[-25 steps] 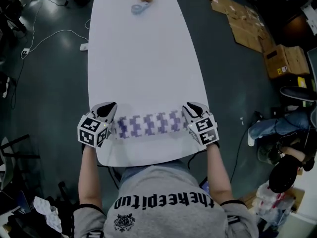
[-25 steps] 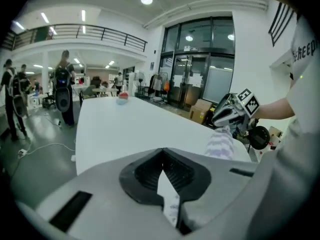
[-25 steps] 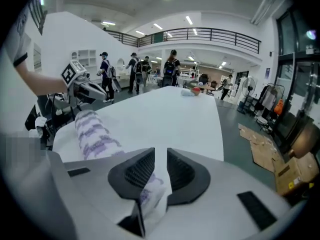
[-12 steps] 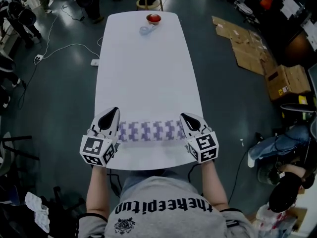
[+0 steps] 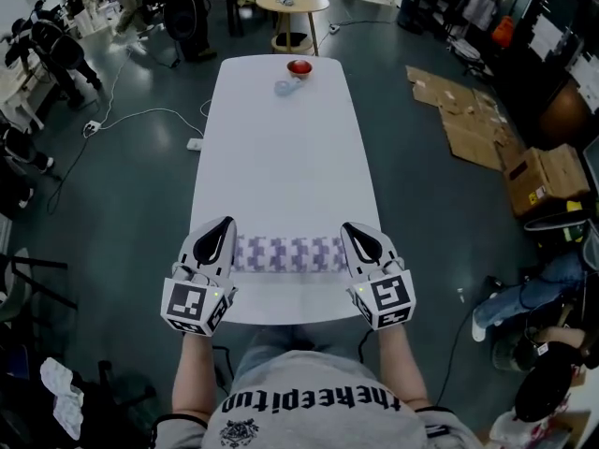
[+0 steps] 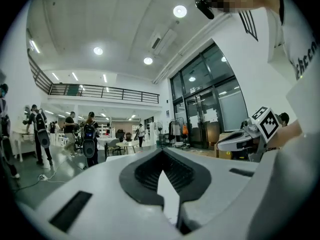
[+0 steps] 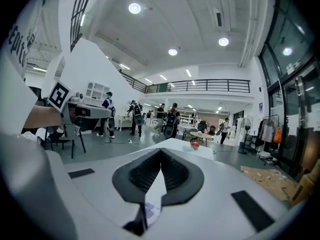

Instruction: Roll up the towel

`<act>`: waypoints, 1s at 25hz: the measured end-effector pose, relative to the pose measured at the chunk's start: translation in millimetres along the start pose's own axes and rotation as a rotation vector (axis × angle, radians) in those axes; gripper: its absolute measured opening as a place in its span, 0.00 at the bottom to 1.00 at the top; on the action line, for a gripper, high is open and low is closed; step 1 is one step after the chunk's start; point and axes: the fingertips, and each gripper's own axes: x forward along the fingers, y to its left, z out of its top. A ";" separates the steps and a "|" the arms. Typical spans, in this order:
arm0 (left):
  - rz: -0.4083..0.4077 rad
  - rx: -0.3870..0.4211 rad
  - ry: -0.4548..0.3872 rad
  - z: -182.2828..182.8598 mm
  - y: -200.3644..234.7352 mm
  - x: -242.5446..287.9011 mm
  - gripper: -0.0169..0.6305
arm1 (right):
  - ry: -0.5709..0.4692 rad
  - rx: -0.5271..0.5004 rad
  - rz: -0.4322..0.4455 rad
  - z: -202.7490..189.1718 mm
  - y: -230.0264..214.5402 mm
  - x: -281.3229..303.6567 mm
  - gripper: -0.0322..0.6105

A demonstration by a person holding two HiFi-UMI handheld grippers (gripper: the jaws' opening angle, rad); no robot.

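Purple-patterned towel [image 5: 288, 253] stretches clamped between left gripper [image 5: 223, 227] and right gripper [image 5: 351, 230]

The towel [image 5: 290, 253] is white with rows of purple cross-shaped patches. The table [image 5: 281, 157] is plain white; at its far end are a red bowl [image 5: 299, 67] and a pale blue object [image 5: 285, 88]. The left gripper [image 5: 223, 227] and right gripper [image 5: 354, 232] are white with black pads and black-and-white marker squares. The cardboard [image 5: 468, 120] to the right of the table is brown.

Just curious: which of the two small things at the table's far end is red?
The round bowl nearest the far edge is red; the other thing, just in front of it and slightly left, is pale blue.
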 end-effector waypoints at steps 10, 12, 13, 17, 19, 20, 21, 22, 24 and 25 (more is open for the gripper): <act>0.037 0.010 -0.113 46.8 -20.4 -49.3 0.03 | -0.136 -0.042 -0.069 55.2 10.7 -53.3 0.05; 0.041 0.013 -0.129 53.7 -26.4 -56.7 0.03 | -0.163 -0.045 -0.078 62.6 9.9 -65.2 0.05; 0.043 0.014 -0.135 56.7 -30.4 -60.7 0.03 | -0.174 -0.044 -0.086 65.4 9.3 -72.3 0.05; 0.051 0.023 -0.166 70.0 -43.4 -80.0 0.03 | -0.220 -0.037 -0.104 79.7 11.4 -98.6 0.05; 0.052 0.026 -0.181 77.8 -46.9 -89.5 0.03 | -0.243 -0.040 -0.109 87.1 14.8 -107.9 0.05; 0.055 0.027 -0.186 81.2 -48.6 -94.0 0.03 | -0.250 -0.042 -0.113 89.6 16.0 -112.6 0.05; 0.059 0.027 -0.193 83.9 -50.3 -98.2 0.03 | -0.256 -0.045 -0.118 91.5 16.9 -117.3 0.05; 0.064 0.027 -0.200 86.2 -52.1 -102.1 0.03 | -0.261 -0.048 -0.124 92.5 17.4 -121.8 0.05; 0.072 0.030 -0.212 89.1 -55.2 -108.9 0.03 | -0.267 -0.052 -0.139 93.2 17.4 -129.8 0.05; 0.076 0.032 -0.217 89.8 -56.1 -111.9 0.03 | -0.272 -0.054 -0.144 93.8 17.9 -132.8 0.05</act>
